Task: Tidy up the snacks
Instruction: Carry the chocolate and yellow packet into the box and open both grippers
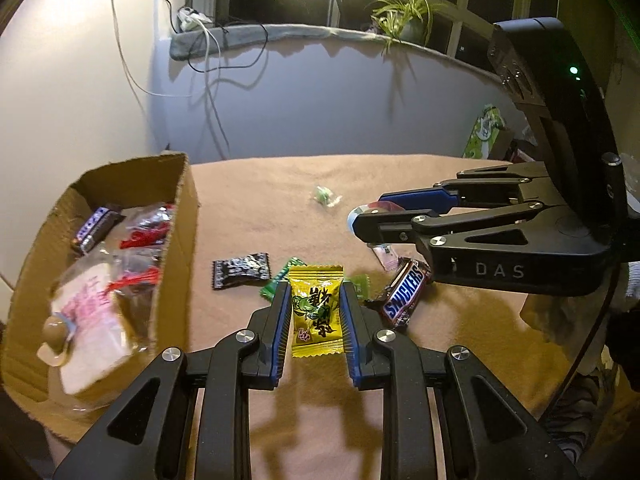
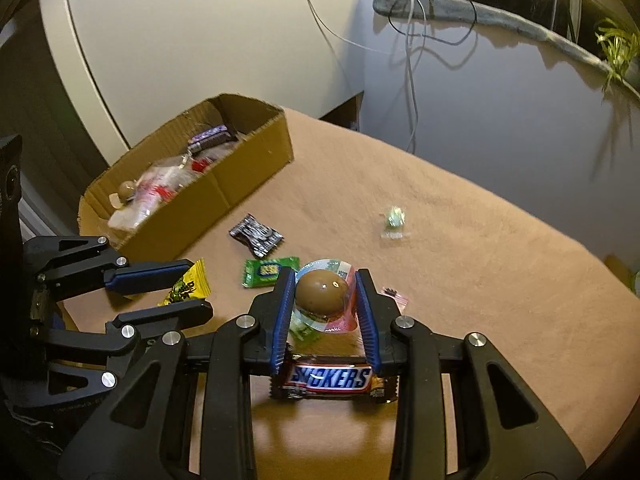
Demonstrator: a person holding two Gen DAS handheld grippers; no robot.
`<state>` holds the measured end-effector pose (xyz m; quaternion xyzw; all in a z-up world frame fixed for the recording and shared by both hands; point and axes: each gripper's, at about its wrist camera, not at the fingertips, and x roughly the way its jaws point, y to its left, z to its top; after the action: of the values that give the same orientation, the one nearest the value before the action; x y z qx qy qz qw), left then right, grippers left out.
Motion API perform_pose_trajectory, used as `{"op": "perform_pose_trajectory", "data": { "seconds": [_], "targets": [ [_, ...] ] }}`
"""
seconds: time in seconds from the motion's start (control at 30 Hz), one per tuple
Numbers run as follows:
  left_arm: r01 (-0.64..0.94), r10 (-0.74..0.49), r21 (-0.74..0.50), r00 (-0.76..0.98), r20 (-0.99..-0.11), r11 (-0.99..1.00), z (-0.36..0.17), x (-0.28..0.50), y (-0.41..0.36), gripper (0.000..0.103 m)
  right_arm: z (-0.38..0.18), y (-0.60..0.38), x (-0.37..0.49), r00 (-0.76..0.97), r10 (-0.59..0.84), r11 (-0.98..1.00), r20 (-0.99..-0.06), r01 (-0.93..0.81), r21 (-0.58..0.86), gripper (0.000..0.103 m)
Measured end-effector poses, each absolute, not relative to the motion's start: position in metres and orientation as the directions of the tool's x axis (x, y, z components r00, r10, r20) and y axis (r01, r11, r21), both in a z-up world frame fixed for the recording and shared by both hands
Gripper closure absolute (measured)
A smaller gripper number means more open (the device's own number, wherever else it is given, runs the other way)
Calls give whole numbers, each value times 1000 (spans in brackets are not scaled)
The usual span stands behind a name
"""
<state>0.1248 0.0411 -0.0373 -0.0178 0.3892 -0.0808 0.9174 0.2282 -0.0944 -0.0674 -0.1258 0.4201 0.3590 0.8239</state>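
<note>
At the far left stands an open cardboard box (image 1: 182,216) already holding several snacks: a dark wrapped bar (image 1: 94,227), clear packets with red print (image 1: 140,232), and a packaged brown egg (image 1: 54,330) at its near end. Just right of the box, on the tan-covered bench (image 1: 260,208), lie a black-and-white packet (image 1: 241,271) and a green packet (image 2: 269,271). The left gripper (image 1: 316,310) has its jaws closed narrowly on a yellow candy packet (image 1: 318,306), pinched at both side edges and lifted clear of the bench. Farther off, near the middle of the bench, a small clear-wrapped green sweet (image 1: 325,196) sits well apart from the rest. To the right, a Snickers bar (image 1: 404,294) lies on the bench beside the green packets, with a small pink packet (image 2: 394,295) near it. The right gripper (image 2: 325,300) has its jaws closed on a round cup holding a brown egg (image 2: 320,291), raised above the Snickers bar.
</note>
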Motion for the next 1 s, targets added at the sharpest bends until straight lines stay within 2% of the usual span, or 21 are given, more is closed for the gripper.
{"op": "perform_pose_trajectory", "data": {
  "seconds": [0.43, 1.0],
  "targets": [
    [52, -93, -80, 717, -691, 995, -24, 101, 89, 81, -37, -41, 202, 369, 546, 645, -752, -758, 96, 71],
    [-64, -20, -97, 726, -688, 993, -25, 74, 159, 81, -36, 44, 181, 299, 585, 558, -754, -823, 106, 71]
  ]
}}
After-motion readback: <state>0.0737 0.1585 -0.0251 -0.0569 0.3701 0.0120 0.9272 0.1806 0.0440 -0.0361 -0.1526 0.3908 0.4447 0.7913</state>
